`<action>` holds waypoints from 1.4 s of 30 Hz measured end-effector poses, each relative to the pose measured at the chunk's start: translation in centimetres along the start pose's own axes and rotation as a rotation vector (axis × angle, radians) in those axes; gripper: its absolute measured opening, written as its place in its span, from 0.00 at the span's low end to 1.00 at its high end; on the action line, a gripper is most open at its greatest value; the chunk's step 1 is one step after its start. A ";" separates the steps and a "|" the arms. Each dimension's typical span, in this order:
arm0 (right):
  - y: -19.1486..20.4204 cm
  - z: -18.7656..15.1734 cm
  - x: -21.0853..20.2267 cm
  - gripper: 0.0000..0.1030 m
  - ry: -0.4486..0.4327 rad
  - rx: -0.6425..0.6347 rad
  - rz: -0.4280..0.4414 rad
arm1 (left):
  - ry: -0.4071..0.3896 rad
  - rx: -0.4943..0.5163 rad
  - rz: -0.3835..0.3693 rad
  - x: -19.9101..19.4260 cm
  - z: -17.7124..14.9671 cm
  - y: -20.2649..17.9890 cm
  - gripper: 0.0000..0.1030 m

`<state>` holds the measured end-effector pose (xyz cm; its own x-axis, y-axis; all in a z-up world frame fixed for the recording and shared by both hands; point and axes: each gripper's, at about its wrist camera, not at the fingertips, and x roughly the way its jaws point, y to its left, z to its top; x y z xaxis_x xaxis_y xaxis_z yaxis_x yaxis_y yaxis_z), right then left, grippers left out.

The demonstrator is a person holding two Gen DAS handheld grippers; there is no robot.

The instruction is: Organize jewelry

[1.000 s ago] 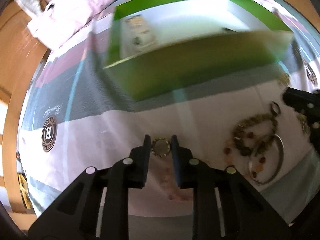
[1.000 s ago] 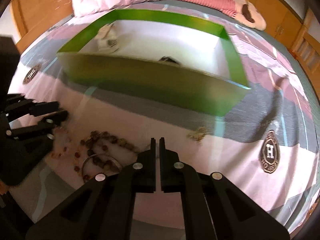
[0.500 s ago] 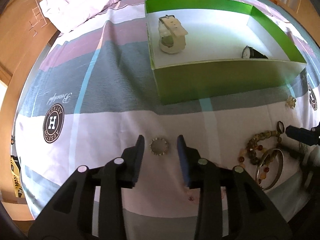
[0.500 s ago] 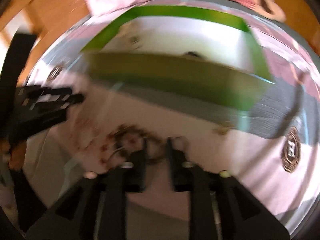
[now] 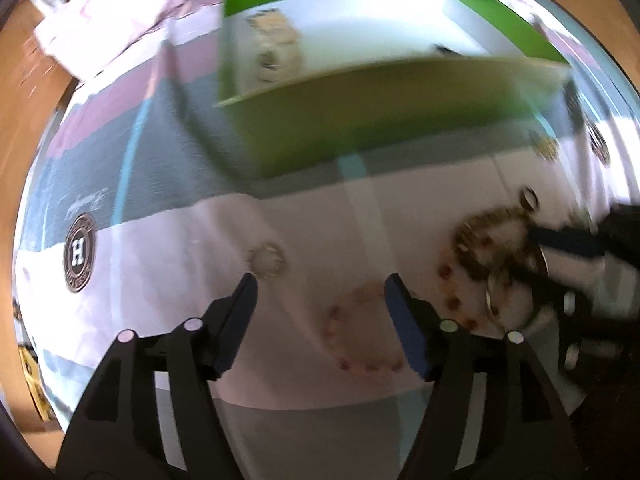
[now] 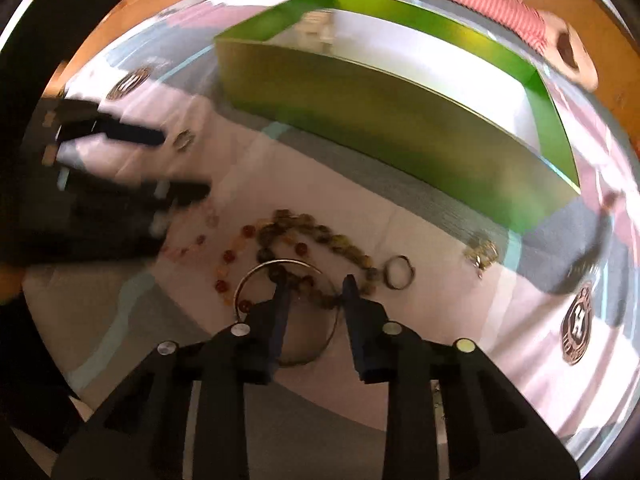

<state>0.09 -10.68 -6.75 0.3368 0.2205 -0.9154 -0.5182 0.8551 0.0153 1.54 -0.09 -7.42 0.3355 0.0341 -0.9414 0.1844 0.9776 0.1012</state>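
Note:
A green box [image 5: 384,128] with a white inside stands on the bedspread; it also shows in the right wrist view [image 6: 392,116]. My left gripper [image 5: 320,286] is open wide and empty above a pink bead bracelet [image 5: 360,332]. A small beaded ring [image 5: 266,259] lies just past its left finger. My right gripper [image 6: 316,286] is open over a silver bangle [image 6: 256,280] and a brown bead bracelet [image 6: 316,236]. A small dark ring [image 6: 398,272] and a gold charm [image 6: 482,254] lie to its right.
A cream watch [image 5: 274,54] lies inside the box. A pink quilt [image 5: 132,12] is bunched at the far left. Round H logos [image 5: 80,254] mark the bedspread. The left gripper shows in the right wrist view [image 6: 132,160].
My left gripper let go of the small beaded ring, opened wide and shifted right over the pink bracelet. My right gripper opened and moved left over the bangle and brown beads.

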 end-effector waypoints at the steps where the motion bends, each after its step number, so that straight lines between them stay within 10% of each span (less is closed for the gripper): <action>1: -0.3 0.1 -0.1 0.24 -0.004 0.012 -0.007 | -0.003 0.027 0.006 0.0 -0.1 -0.6 0.68; 18: -4.1 0.5 -1.7 0.00 -0.051 0.161 -0.009 | -0.018 0.016 -0.010 -1.4 -0.5 1.5 0.70; 25: -3.1 0.5 -0.1 0.39 -0.002 0.102 -0.073 | 0.001 0.120 0.008 -1.1 -1.3 -0.8 0.71; 31: -2.6 1.0 0.9 0.30 -0.033 0.080 -0.062 | 0.030 0.137 0.035 -0.1 -1.9 -1.5 0.71; 35: -2.2 1.2 0.8 0.09 -0.039 0.079 -0.040 | 0.019 0.098 -0.014 0.0 -1.7 -1.1 0.50; 39: -3.0 1.3 0.0 0.07 -0.070 0.113 -0.027 | -0.012 0.076 -0.046 0.1 -0.7 -0.4 0.13; 42: -4.0 1.5 -0.8 0.07 -0.104 0.153 -0.031 | -0.023 0.039 -0.043 -0.1 -0.6 0.2 0.08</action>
<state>3.09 -13.54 -5.45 0.4347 0.2334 -0.8698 -0.3830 0.9220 0.0560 1.02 0.24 -7.53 0.3476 -0.0127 -0.9376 0.2349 0.9692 0.0739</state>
